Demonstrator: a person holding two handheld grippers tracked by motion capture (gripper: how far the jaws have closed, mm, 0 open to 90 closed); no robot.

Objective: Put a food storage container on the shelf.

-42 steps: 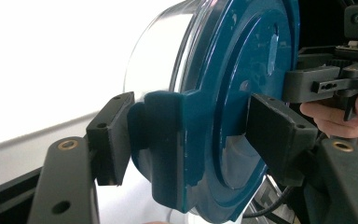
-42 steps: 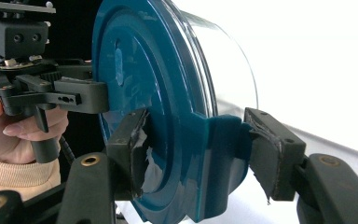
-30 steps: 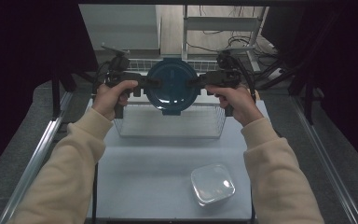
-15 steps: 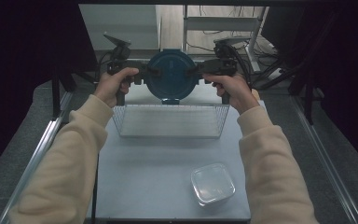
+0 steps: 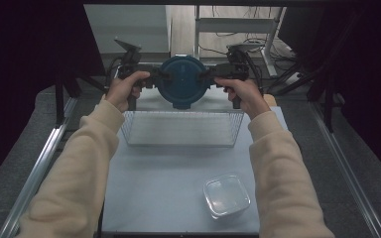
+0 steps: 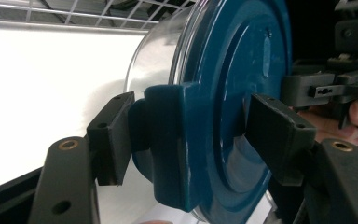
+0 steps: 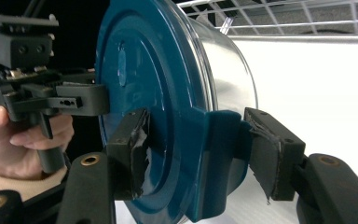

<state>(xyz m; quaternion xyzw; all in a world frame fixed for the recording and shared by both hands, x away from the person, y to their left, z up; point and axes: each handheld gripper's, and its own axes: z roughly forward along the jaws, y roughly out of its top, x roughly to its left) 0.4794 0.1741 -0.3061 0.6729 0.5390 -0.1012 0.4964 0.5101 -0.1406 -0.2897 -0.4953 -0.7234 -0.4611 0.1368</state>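
Observation:
A round clear container with a blue lid (image 5: 182,82) hangs in the air above the far side of a wire basket (image 5: 181,128). My left gripper (image 5: 155,78) is shut on a blue lid tab (image 6: 168,140) at its left side. My right gripper (image 5: 209,75) is shut on the opposite tab (image 7: 214,154). In the left gripper view the blue lid (image 6: 242,84) faces right, with the clear bowl (image 6: 156,70) behind it. The right gripper view shows the lid (image 7: 144,79) and the clear body (image 7: 228,70) from the other side. The lid faces up toward the high camera.
A square clear container (image 5: 226,195) sits on the white table (image 5: 154,188) near its front right. The wire basket stands at the table's far half. Metal rails (image 5: 44,163) run along both sides, and dark frames and cables crowd the space behind.
Both grippers have carried the blue-lidded container up and away from me, from over the basket to beyond its far edge. The grip on both tabs is unchanged.

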